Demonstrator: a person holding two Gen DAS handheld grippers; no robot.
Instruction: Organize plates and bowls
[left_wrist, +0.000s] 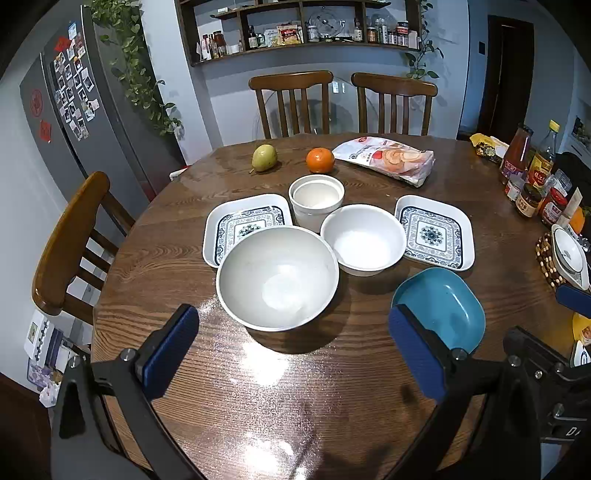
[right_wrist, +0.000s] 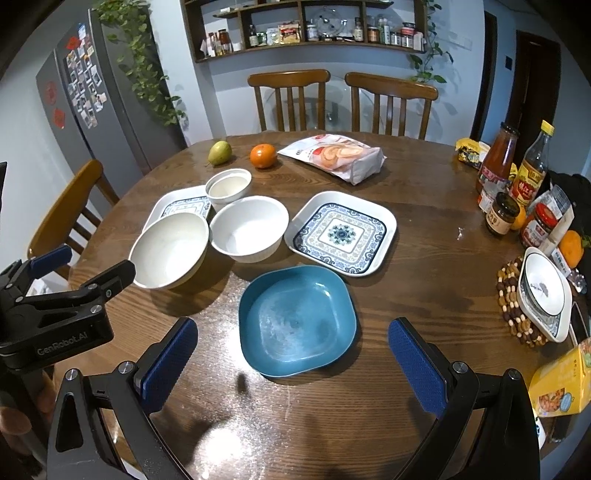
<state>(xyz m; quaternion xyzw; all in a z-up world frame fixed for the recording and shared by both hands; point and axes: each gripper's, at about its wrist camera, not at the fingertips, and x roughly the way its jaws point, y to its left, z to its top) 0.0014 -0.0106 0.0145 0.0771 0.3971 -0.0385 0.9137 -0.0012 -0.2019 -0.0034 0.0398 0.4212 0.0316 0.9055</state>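
A: Quick pass, left to right. Left gripper (left_wrist: 293, 352) is wide apart, holding nothing, hovering over the table (left_wrist: 184, 236). Ahead and left of it is a patterned square plate (left_wrist: 236, 221), partly hidden behind the large white bowl (left_wrist: 277, 277), which sits straight ahead between its fingers.

B: And further along?

A: A white straight-sided cup (left_wrist: 316, 201) sits behind that bowl. Ahead-right is a medium white bowl (left_wrist: 364, 239) that looks to touch the large one. Then comes a second patterned plate (left_wrist: 435, 232).

B: Right gripper?

A: Right gripper (right_wrist: 293, 363) is also wide apart and empty. The blue square dish (right_wrist: 297, 320) lies just ahead, centred between its fingers. Nothing is stacked yet.

B: Risks?

A: The dishes are crowded. Pulling the large bowl could nudge the medium one or scrape the plate behind it. Rims look smooth and glossy, so a pinch on a single edge might slip. The two grippers are near each other, so a clash is possible.

B: Looks?

A: Bowls are plain white and empty. Plates are white with blue ornamental centres. The blue dish has shallow sides and rounded corners.
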